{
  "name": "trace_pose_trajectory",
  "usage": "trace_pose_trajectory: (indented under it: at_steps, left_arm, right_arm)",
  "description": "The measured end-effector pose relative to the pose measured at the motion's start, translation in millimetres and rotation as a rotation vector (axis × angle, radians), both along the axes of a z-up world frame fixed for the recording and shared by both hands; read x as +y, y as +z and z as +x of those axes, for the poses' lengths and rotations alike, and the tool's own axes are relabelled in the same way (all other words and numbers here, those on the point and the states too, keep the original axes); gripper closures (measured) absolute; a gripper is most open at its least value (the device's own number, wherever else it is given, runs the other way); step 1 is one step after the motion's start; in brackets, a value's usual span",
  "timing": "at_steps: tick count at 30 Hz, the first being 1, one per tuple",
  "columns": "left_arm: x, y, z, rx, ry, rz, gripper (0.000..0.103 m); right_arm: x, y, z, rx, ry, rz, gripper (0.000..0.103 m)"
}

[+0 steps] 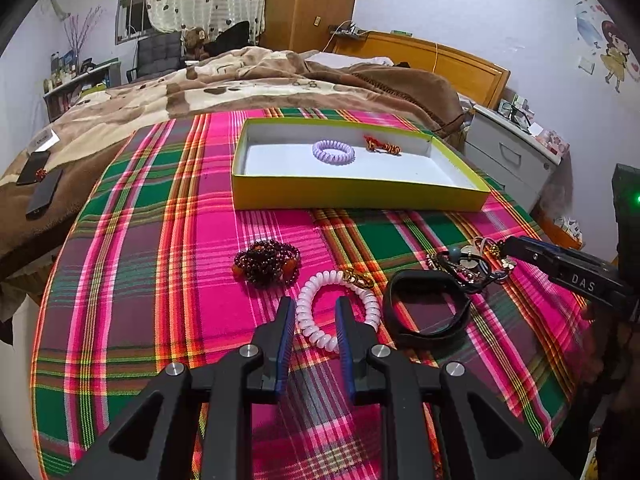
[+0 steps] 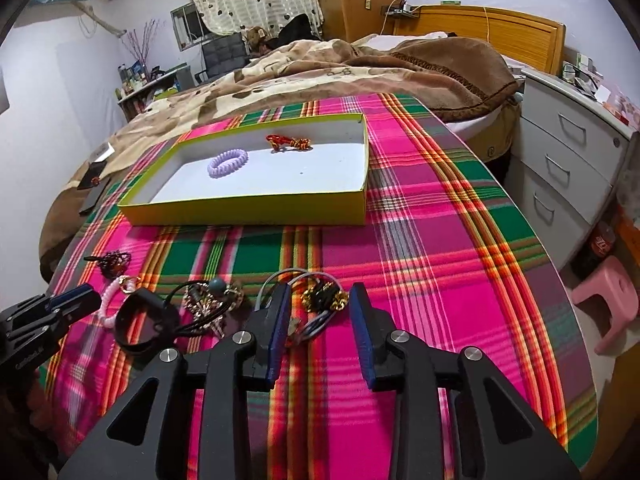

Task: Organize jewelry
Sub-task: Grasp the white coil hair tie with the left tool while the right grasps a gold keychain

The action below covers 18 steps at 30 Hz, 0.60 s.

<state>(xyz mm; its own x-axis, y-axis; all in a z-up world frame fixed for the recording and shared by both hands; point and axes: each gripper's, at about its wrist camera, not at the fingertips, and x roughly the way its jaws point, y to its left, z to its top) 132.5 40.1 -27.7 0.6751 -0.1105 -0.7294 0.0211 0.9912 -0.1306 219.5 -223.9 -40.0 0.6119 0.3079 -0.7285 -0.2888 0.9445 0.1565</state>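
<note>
A yellow-green tray (image 1: 356, 194) (image 2: 248, 212) on the plaid cloth holds a purple coil band (image 1: 333, 153) (image 2: 227, 162) and a red-gold trinket (image 1: 382, 145) (image 2: 289, 142). My left gripper (image 1: 316, 304) is open, its fingers straddling the near side of a pink coil bracelet (image 1: 340, 312) (image 2: 107, 300). Dark red beads (image 1: 267, 266) (image 2: 114, 262) lie to its left, a black band (image 1: 426, 308) (image 2: 146, 322) to its right. My right gripper (image 2: 320, 292) (image 1: 516, 246) is open around a black-gold hair tie (image 2: 324, 298) beside a tangle of charms (image 1: 468, 262) (image 2: 210, 300).
The plaid cloth (image 1: 200, 240) (image 2: 420, 240) covers a round table beside a bed with a brown blanket (image 1: 240, 80) (image 2: 360, 64). White drawers (image 2: 568, 168) (image 1: 508, 156) and a pink stool (image 2: 612, 308) stand right. Phones (image 1: 40, 184) lie on the bed at left.
</note>
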Motion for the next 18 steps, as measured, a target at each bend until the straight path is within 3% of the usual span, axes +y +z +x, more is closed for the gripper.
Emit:
trace_pose_trajectory:
  at_steps: [10, 13, 18]
  left_arm:
    - [-3.5, -9.0, 11.3, 0.061, -0.001, 0.014, 0.083]
    - [-7.4, -8.7, 12.4, 0.064, -0.002, 0.040, 0.083]
    - [-11.6, -8.7, 11.5, 0.064, -0.003, 0.074, 0.084]
  right_arm:
    - [-0.6, -10.1, 12.4, 0.056, -0.002, -0.020, 0.072]
    - [-0.3, -8.9, 11.9, 0.052, -0.001, -0.029, 0.079]
    - [-1.4, -7.5, 7.7, 0.039, 0.004, -0.031, 0.081]
